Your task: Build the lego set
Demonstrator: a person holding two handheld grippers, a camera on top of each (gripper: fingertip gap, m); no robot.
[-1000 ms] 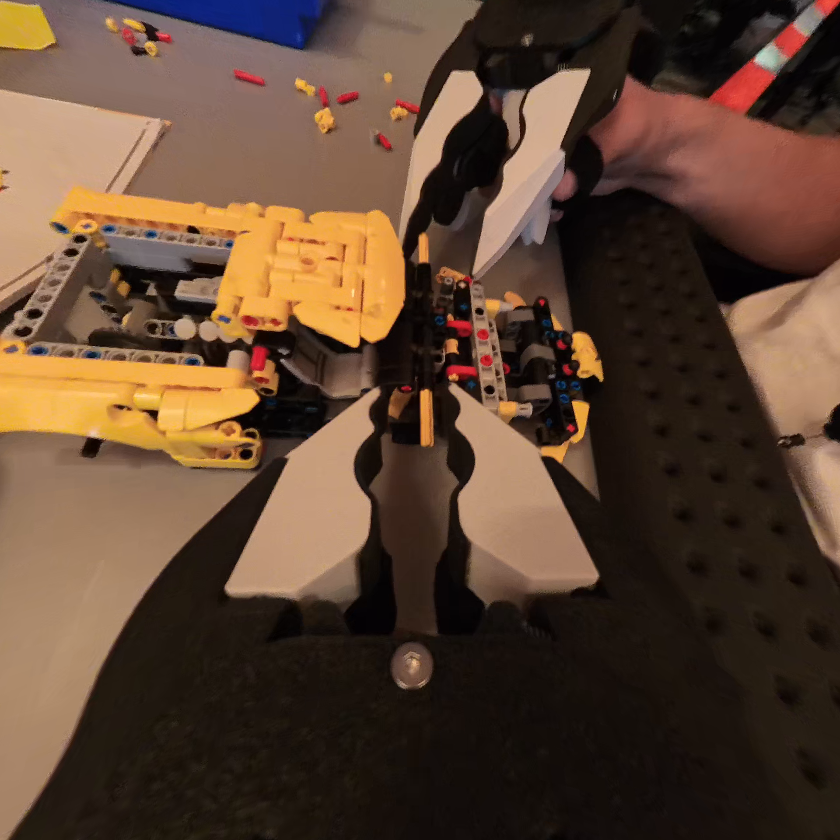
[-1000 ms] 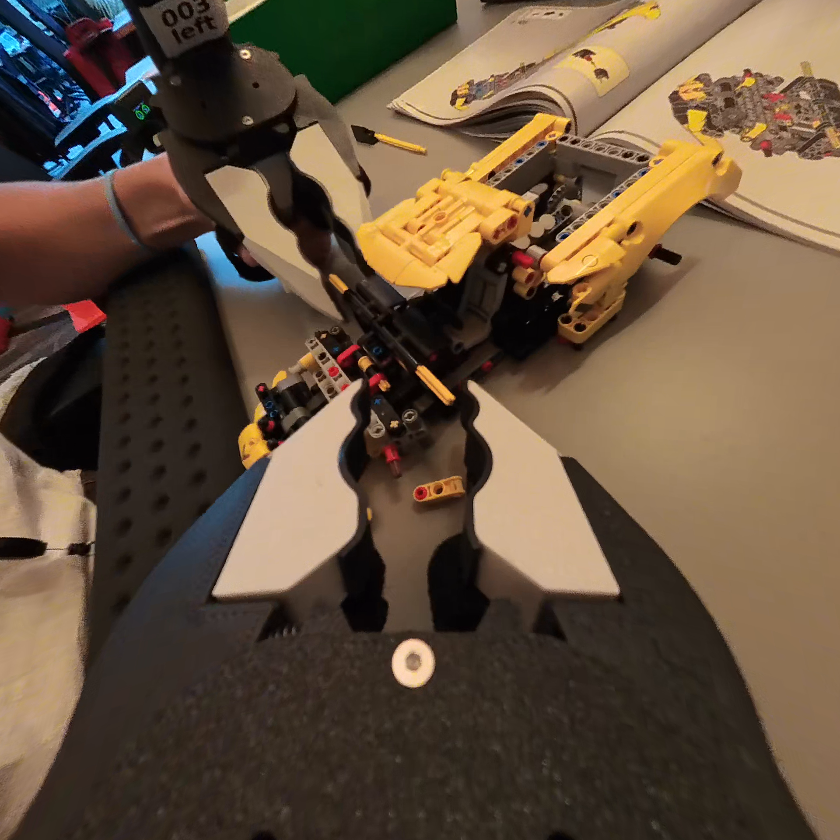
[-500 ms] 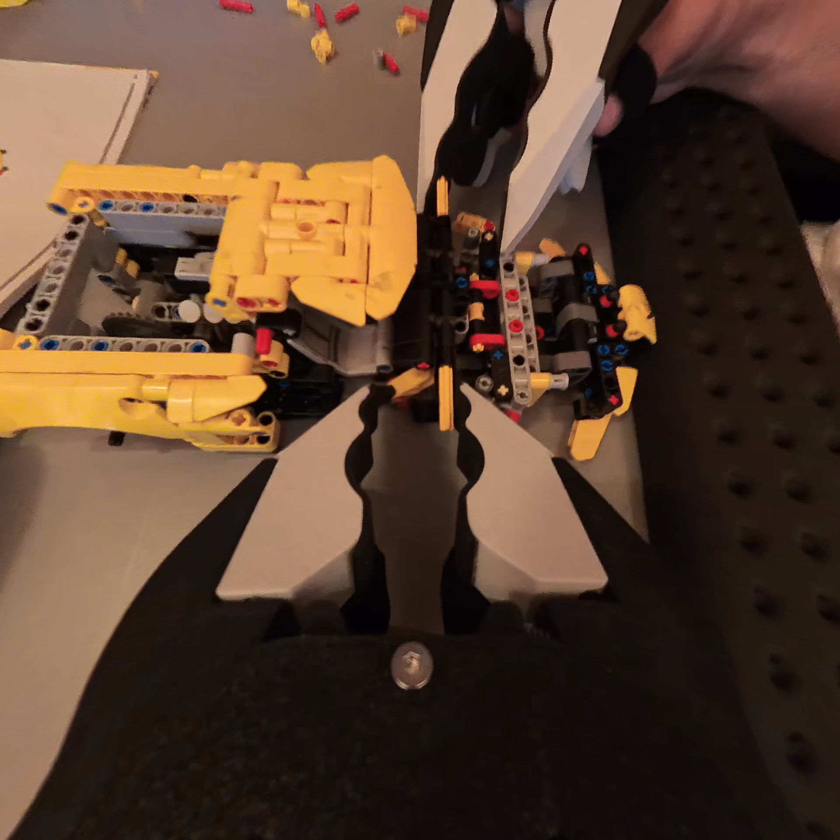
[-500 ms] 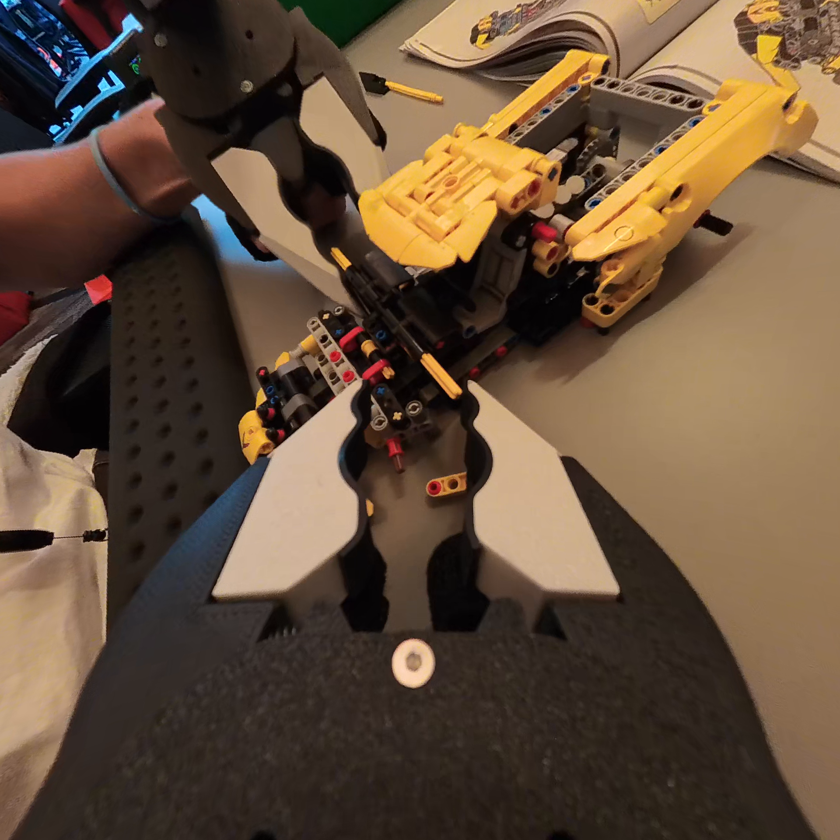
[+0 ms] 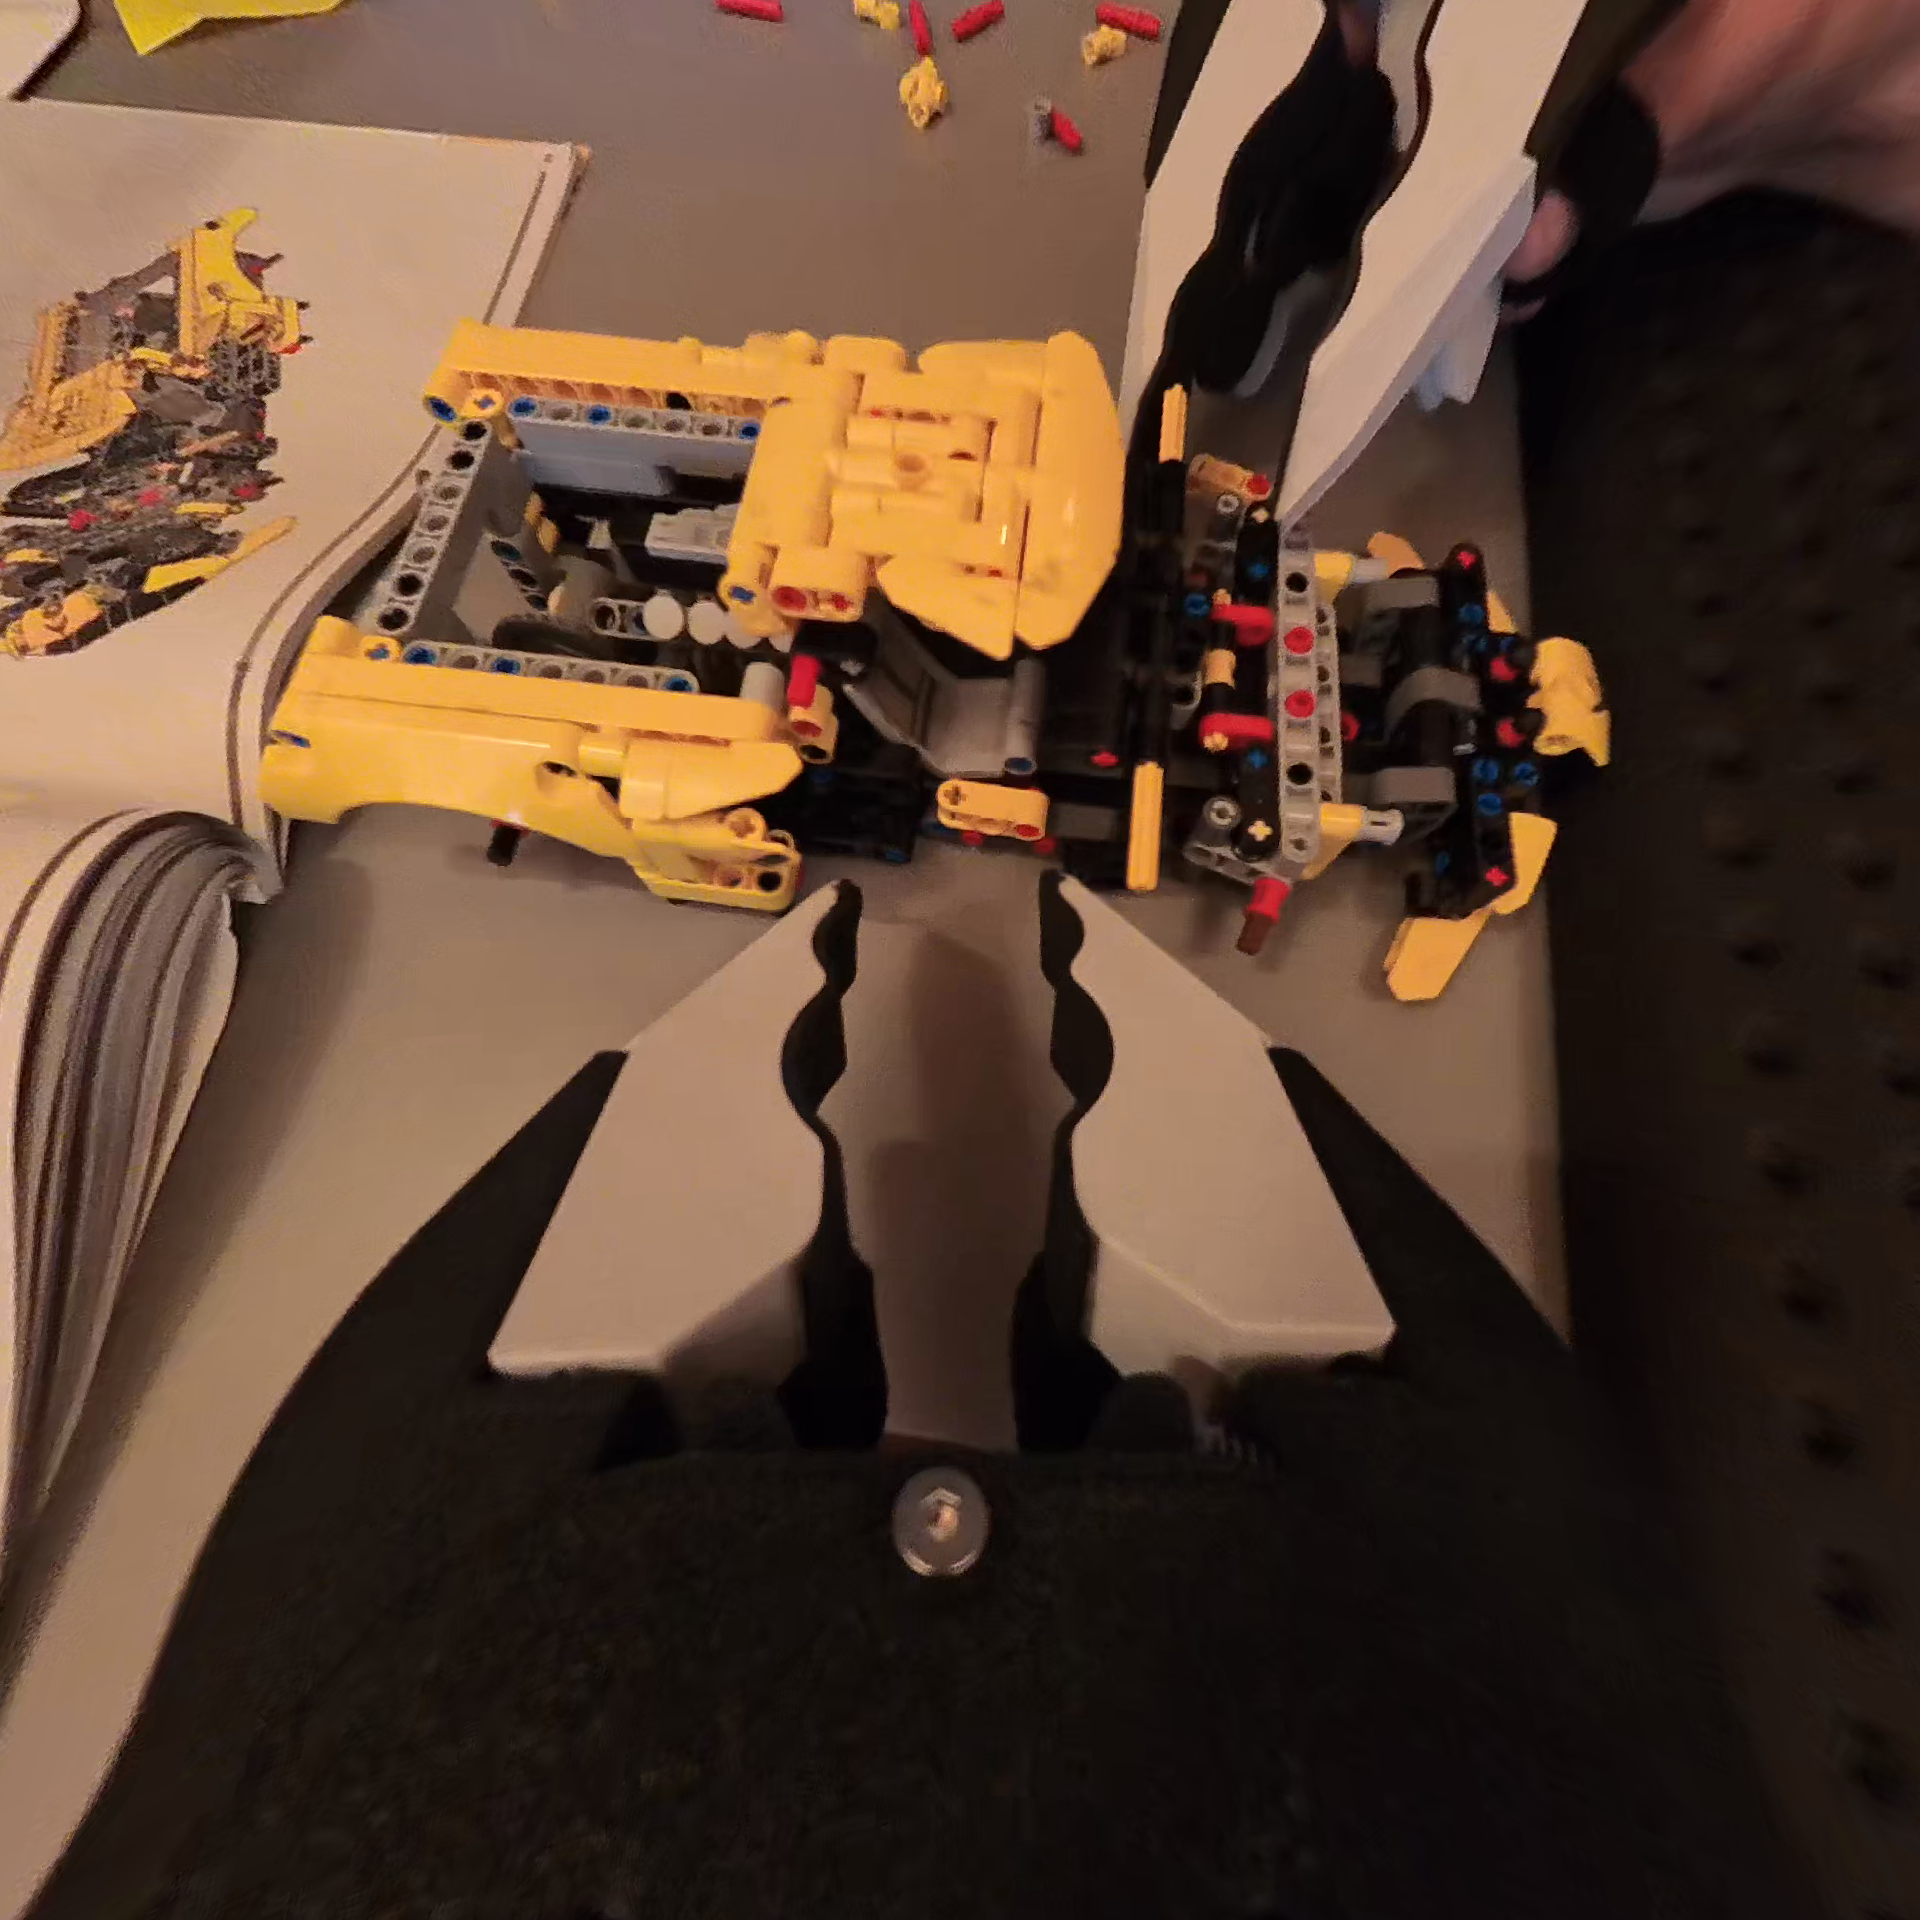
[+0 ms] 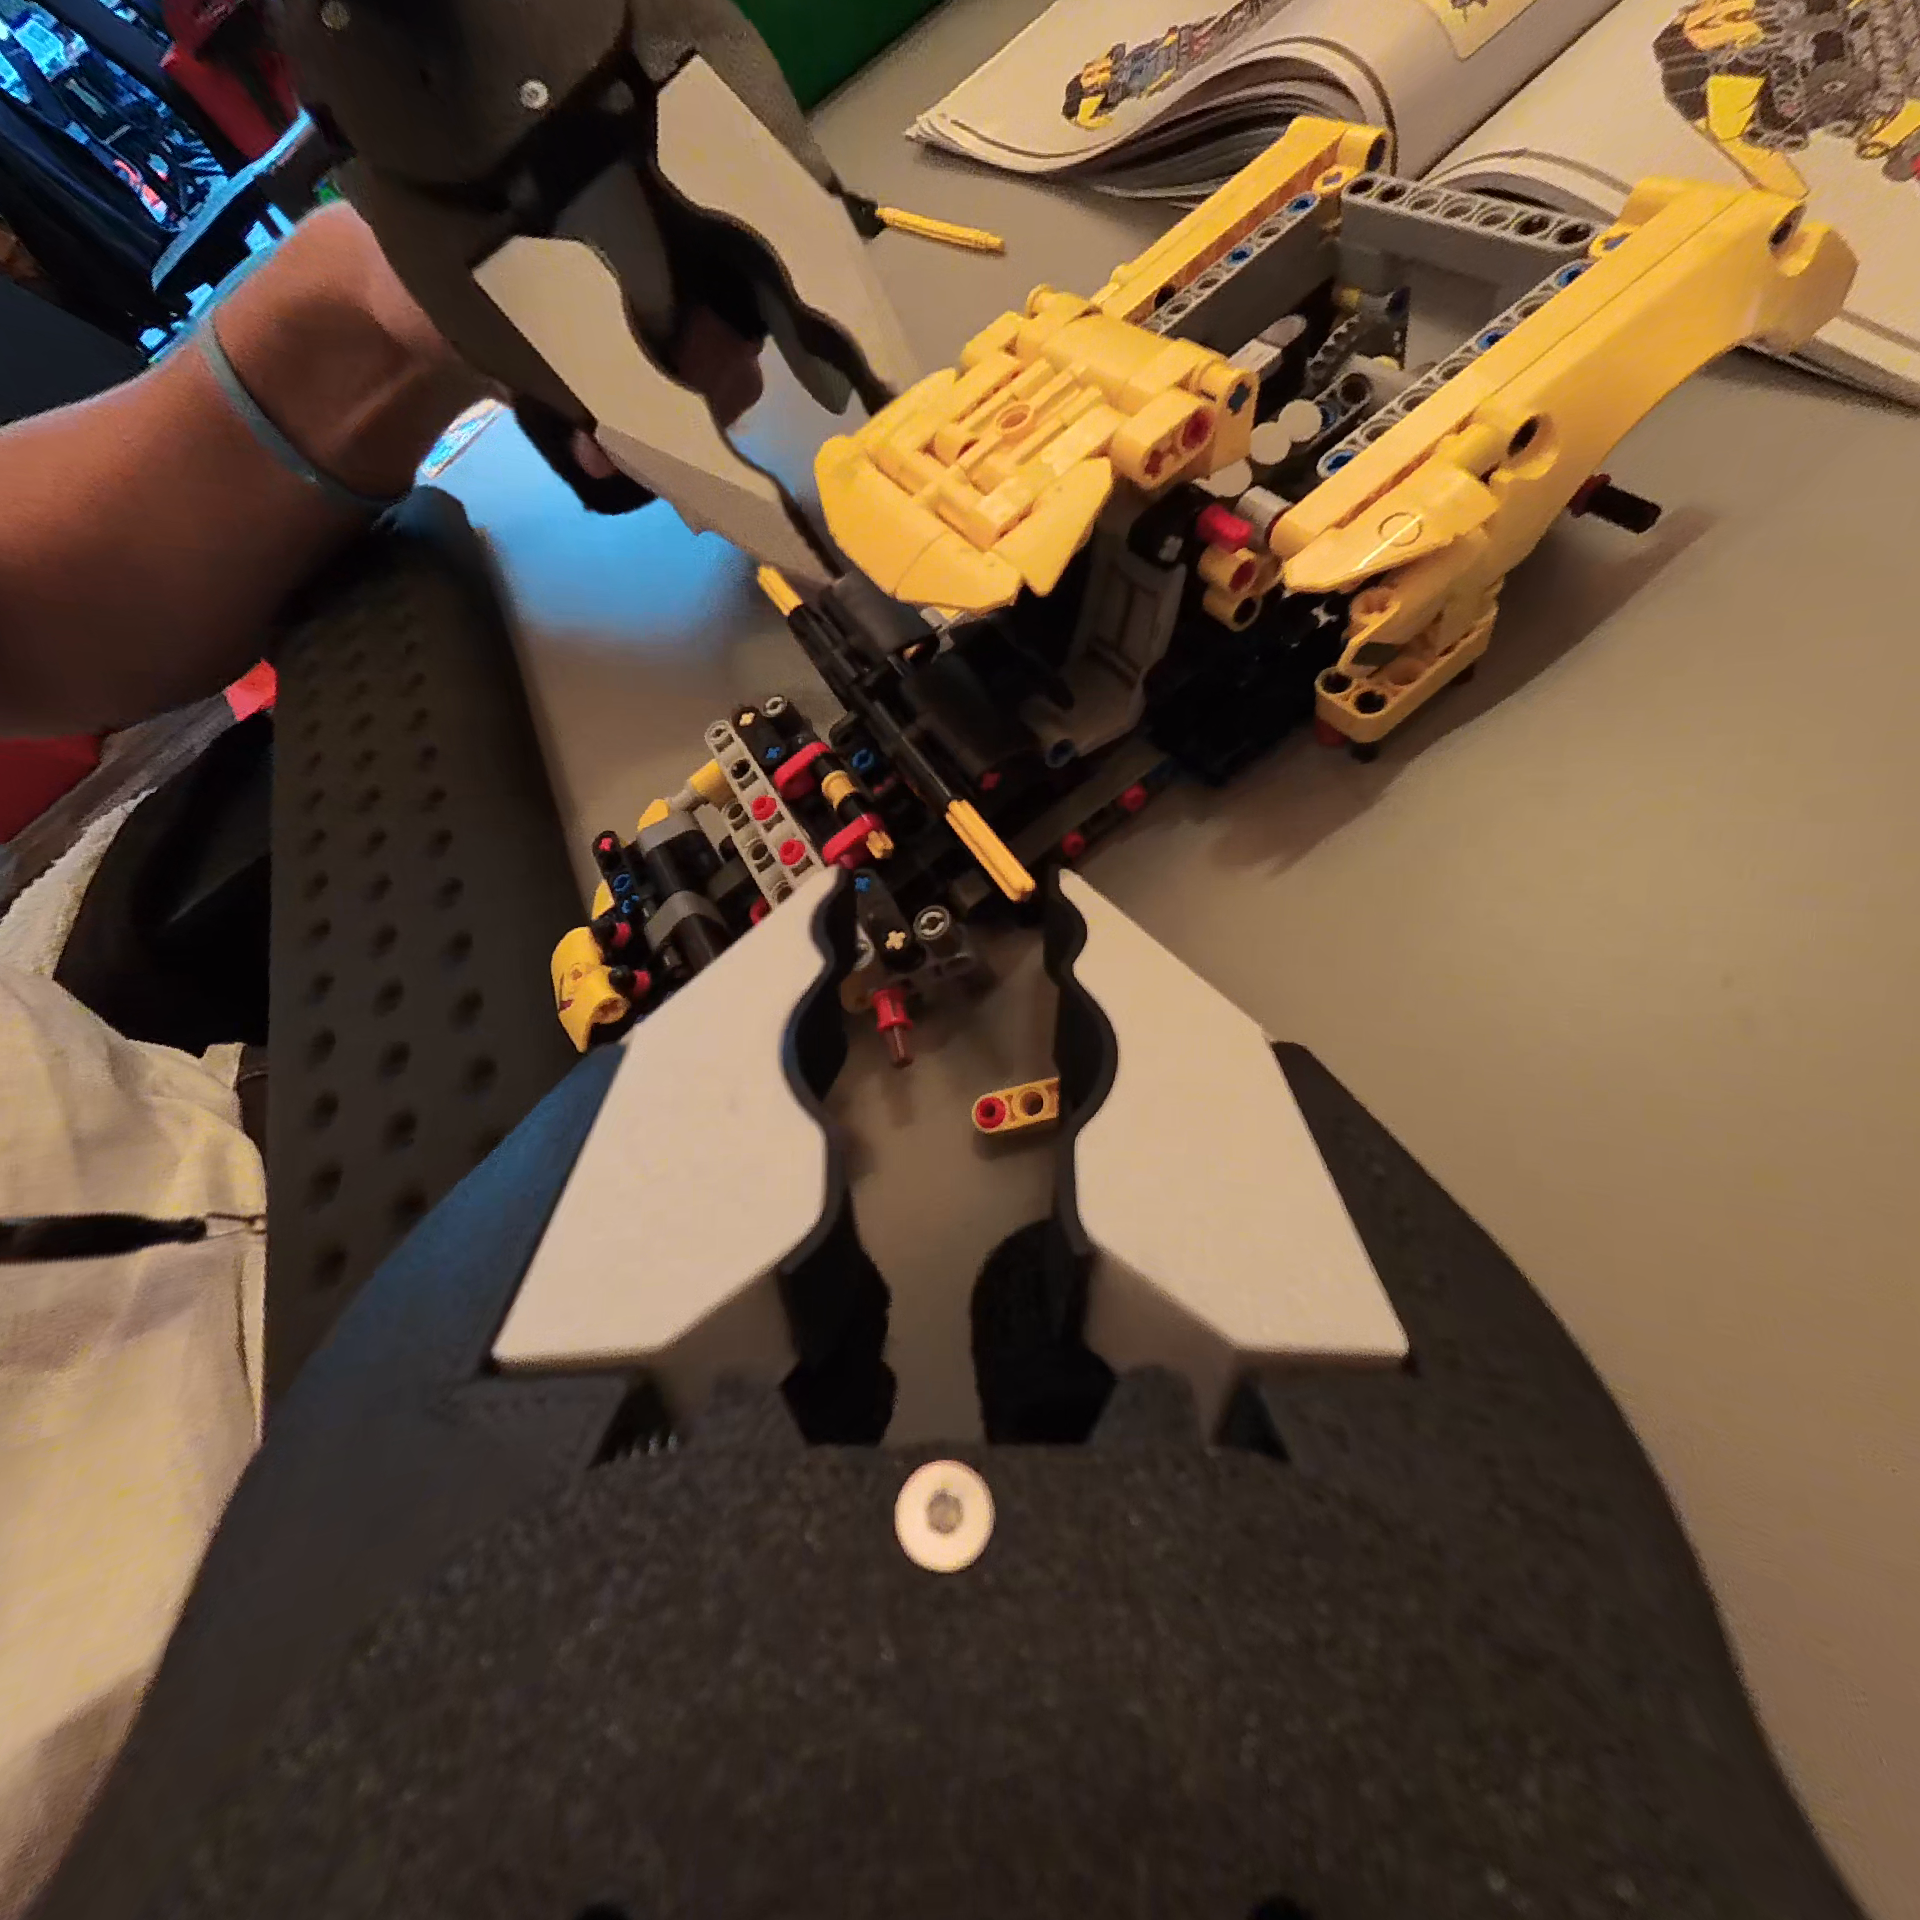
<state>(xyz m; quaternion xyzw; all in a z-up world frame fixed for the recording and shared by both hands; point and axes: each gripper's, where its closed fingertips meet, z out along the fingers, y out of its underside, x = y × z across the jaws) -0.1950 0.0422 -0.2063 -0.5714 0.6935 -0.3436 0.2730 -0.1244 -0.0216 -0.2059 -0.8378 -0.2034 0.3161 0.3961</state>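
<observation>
Left wrist view: the left gripper hangs above the table, aimed down at the near edge of the model. Its jaws stand a moderate gap apart, gripping nothing, tips just short of the bricks. A second ago those tips reached the black-and-yellow axle; the gripper has since pulled back and more of the table shows. One small yellow connector lies against the model's near side. The right gripper comes in from the top, its tips at the model's far edge. One open booklet lies at the left; roughly ten loose red and yellow pins are scattered at the top.

Right wrist view: the right gripper sits low, jaws parted, empty, straddling the model's near end, almost as before. The connector lies on the table between the fingers. The left gripper, held in a hand, is tilted down over the model; it has risen slightly.
</observation>
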